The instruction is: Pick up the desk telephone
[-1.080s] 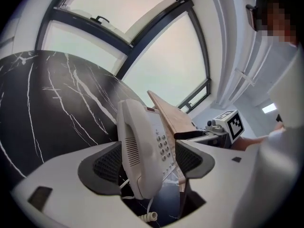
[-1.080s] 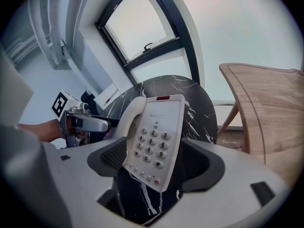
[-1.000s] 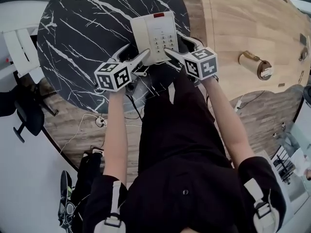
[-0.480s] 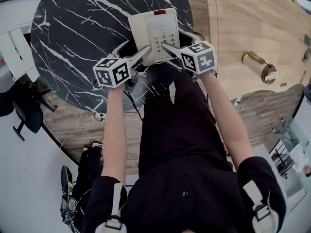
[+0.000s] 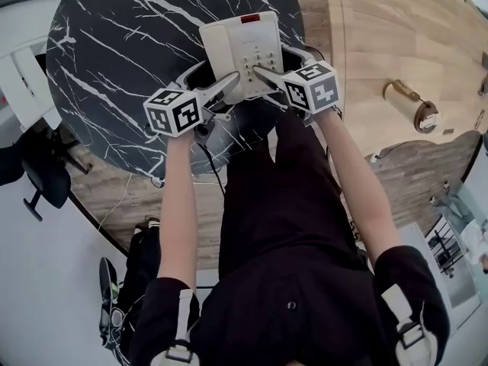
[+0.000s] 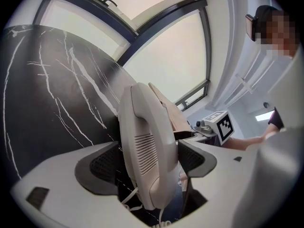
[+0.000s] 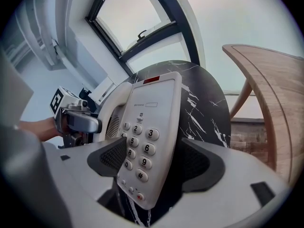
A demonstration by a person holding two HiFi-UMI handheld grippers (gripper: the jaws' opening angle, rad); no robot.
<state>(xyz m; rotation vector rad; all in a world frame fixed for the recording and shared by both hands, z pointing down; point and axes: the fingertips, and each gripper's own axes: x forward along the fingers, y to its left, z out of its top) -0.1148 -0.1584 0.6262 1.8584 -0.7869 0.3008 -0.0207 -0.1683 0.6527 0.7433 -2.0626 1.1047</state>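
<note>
Head view shows you the cream plastic desk telephone [image 5: 240, 48] lying on the round black marble surface [image 5: 114, 67], right in front of you. Your left gripper [image 5: 213, 78] is loose. Its jaws have just been opening, and the phone's handset [image 6: 147, 141] stands between them, not squeezed. Your right gripper [image 5: 273, 61] is spread wide too, around the keypad [image 7: 140, 141] side. The phone's long side runs away from you, with its red strip [image 5: 249, 22] at the far end.
</note>
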